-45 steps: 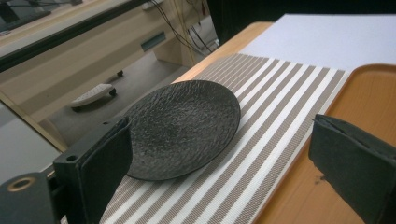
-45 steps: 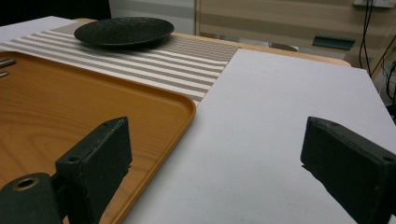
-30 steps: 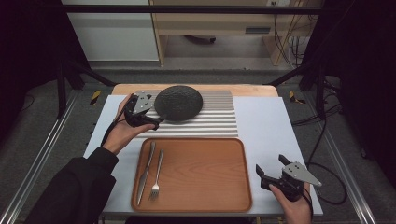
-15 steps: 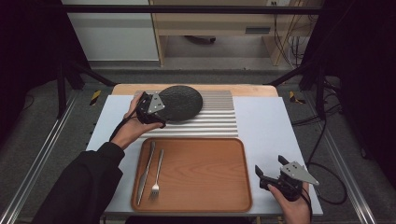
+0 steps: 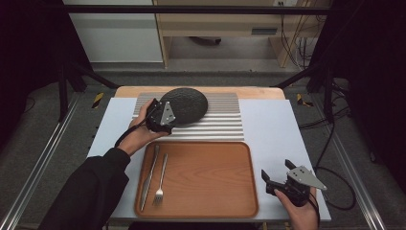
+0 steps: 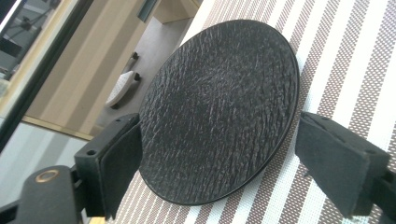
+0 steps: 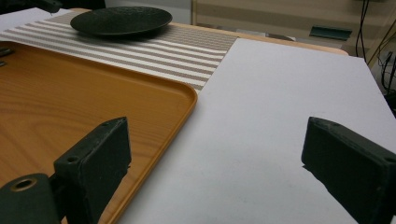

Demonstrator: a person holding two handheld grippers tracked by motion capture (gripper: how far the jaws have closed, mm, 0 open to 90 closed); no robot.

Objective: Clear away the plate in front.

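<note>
Black plate (image 6: 219, 112) w/ textured top, unmarked, between left gripper (image 6: 217, 163) fingers.

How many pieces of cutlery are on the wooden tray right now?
2. A knife and a fork lie side by side along the left edge of the tray, the knife on the outside. Nothing else is on the tray.

The left tool (image 5: 165, 116) is moving in and down onto the near-left rim of the black plate (image 5: 187, 103), its jaws have just been closing a little, with that rim now between the still-spread pads (image 6: 119, 161).
</note>
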